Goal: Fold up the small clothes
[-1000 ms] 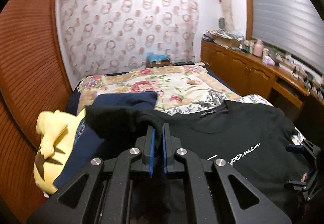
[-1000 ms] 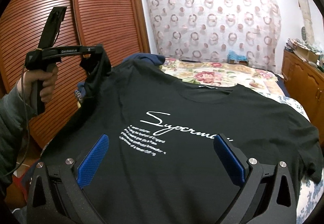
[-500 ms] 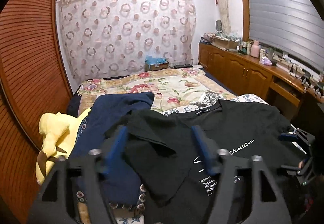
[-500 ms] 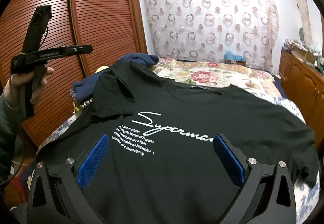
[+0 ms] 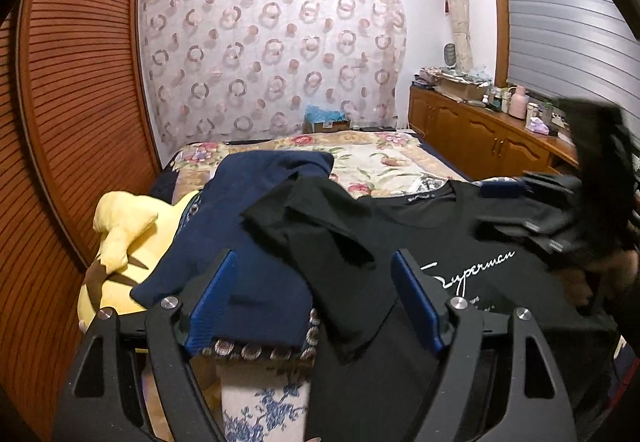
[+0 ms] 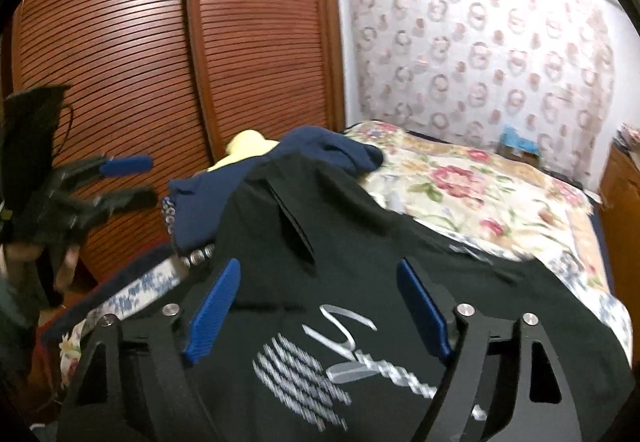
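A black T-shirt (image 5: pixel 400 238) with white script print lies spread on the bed, also in the right wrist view (image 6: pixel 320 250). Its left sleeve (image 5: pixel 316 226) is folded inward over the body. My left gripper (image 5: pixel 314 278) is open and empty, just above that folded sleeve. My right gripper (image 6: pixel 318 282) is open and empty over the shirt's chest, near the print (image 6: pixel 340 354). The right gripper shows blurred at the right of the left wrist view (image 5: pixel 516 190). The left gripper shows at the left of the right wrist view (image 6: pixel 120 178).
A navy garment (image 5: pixel 248 218) lies left of the shirt, beside a yellow plush toy (image 5: pixel 120 226). A floral bedspread (image 5: pixel 372 158) covers the far bed. Wooden louvred wardrobe doors (image 6: pixel 200 42) stand at left. A wooden cabinet (image 5: pixel 480 130) with clutter runs along the right.
My left gripper opened and let go of the black sleeve, which now lies folded on the shirt. My right gripper moved in toward the shirt's left side.
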`<state>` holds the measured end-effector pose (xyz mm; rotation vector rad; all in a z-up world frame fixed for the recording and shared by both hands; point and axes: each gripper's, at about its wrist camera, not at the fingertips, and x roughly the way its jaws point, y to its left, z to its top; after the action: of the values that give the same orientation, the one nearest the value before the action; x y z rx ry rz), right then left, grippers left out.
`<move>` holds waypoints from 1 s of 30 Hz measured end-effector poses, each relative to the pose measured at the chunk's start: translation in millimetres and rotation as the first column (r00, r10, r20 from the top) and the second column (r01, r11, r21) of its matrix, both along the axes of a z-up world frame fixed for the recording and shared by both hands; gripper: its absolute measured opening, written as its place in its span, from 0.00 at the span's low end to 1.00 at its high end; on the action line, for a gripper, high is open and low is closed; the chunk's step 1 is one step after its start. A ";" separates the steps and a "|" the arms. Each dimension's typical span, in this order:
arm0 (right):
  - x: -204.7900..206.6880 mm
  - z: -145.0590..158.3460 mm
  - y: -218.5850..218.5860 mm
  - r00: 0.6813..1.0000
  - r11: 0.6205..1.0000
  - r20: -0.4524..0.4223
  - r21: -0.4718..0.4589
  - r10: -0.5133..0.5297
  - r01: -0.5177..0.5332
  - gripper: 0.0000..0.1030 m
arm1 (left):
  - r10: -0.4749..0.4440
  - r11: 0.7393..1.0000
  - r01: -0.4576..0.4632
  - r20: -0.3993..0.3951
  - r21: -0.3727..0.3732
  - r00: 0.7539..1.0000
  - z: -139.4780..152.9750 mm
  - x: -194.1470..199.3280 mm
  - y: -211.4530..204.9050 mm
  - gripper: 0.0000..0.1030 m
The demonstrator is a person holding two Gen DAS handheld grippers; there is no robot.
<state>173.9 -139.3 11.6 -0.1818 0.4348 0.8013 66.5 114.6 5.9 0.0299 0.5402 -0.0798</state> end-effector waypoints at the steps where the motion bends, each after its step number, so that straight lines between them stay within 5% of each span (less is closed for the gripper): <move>1: 9.9 -1.8 7.9 1.000 1.000 -0.011 -0.001 0.015 -0.016 0.72 | 0.004 1.000 -0.004 -0.002 -0.002 1.000 -2.1 -1.6 1.7 0.77; 8: 76.7 -17.9 64.9 0.994 0.998 -0.090 -0.009 0.061 -0.062 0.62 | 0.023 1.000 -0.023 -0.039 -0.002 0.999 -19.8 -13.1 14.5 0.77; 10: 88.0 -19.6 77.6 0.993 0.998 -0.099 -0.006 0.068 -0.069 0.51 | 0.025 1.000 -0.025 -0.051 0.000 0.998 -24.5 -14.5 18.6 0.77; 16: 100.5 -19.5 100.6 0.996 0.997 -0.048 -0.030 0.069 -0.070 0.45 | 0.028 0.999 -0.030 -0.072 -0.018 0.997 -37.4 -15.5 24.4 0.77; 20: 113.6 -28.9 104.1 0.998 0.996 -0.060 -0.088 0.024 -0.030 0.30 | 0.023 0.999 -0.026 -0.079 -0.028 0.997 -42.5 -16.5 23.4 0.77; 23: 117.4 -25.7 95.6 0.998 0.997 -0.059 -0.077 0.011 -0.016 0.09 | 0.017 1.000 -0.018 -0.077 -0.024 0.997 -43.0 -20.3 18.6 0.77; 30: 126.9 -13.2 53.8 0.992 0.992 -0.038 -0.037 -0.120 0.119 0.04 | 0.002 1.000 -0.004 -0.075 -0.023 0.997 -43.8 -22.1 10.0 0.77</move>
<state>300.8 -85.5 -1.6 -0.1707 0.4929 0.6810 44.4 124.6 -37.8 0.0039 0.6141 -0.0846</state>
